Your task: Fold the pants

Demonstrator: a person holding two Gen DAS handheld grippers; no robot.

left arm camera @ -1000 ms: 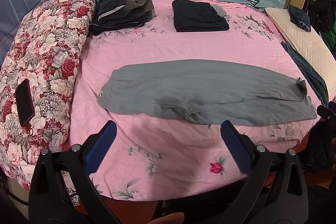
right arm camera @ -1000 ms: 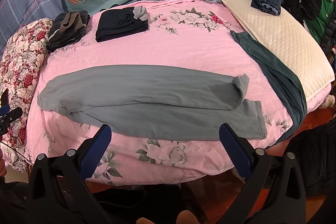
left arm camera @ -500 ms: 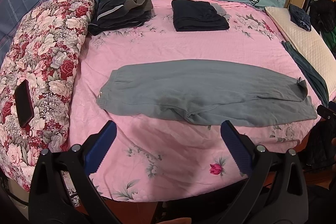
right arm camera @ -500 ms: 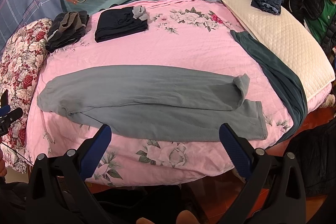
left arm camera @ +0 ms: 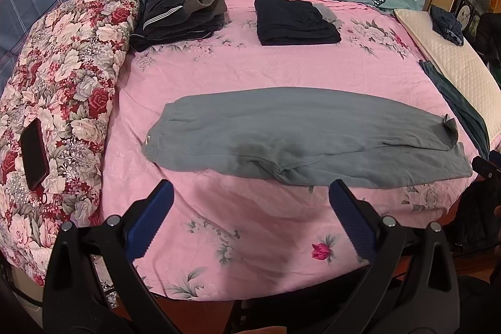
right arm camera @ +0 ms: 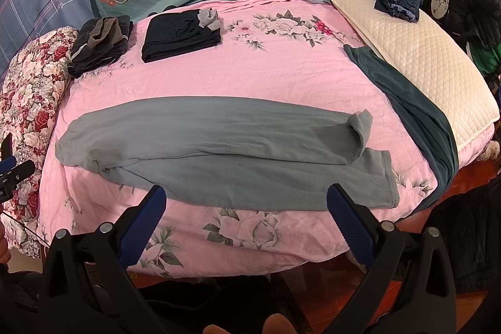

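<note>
Grey-green pants (left arm camera: 297, 133) lie flat across the pink floral bed, one leg folded over the other, waistband at the left and cuffs at the right. They also show in the right wrist view (right arm camera: 225, 146), where the upper leg's cuff is curled back. My left gripper (left arm camera: 250, 193) is open and empty, held above the bed's front edge just short of the pants. My right gripper (right arm camera: 245, 199) is open and empty, its fingertips (right arm camera: 156, 196) at the lower leg's near edge.
Two piles of folded dark clothes (left arm camera: 184, 11) (left arm camera: 294, 21) sit at the back of the bed. A floral quilt (left arm camera: 59, 89) with a black phone (left arm camera: 33, 154) lies left. A dark teal garment (right arm camera: 413, 118) and a cream pillow (right arm camera: 429, 64) lie right.
Both views have shifted only slightly; the pants and both open grippers stand as before.
</note>
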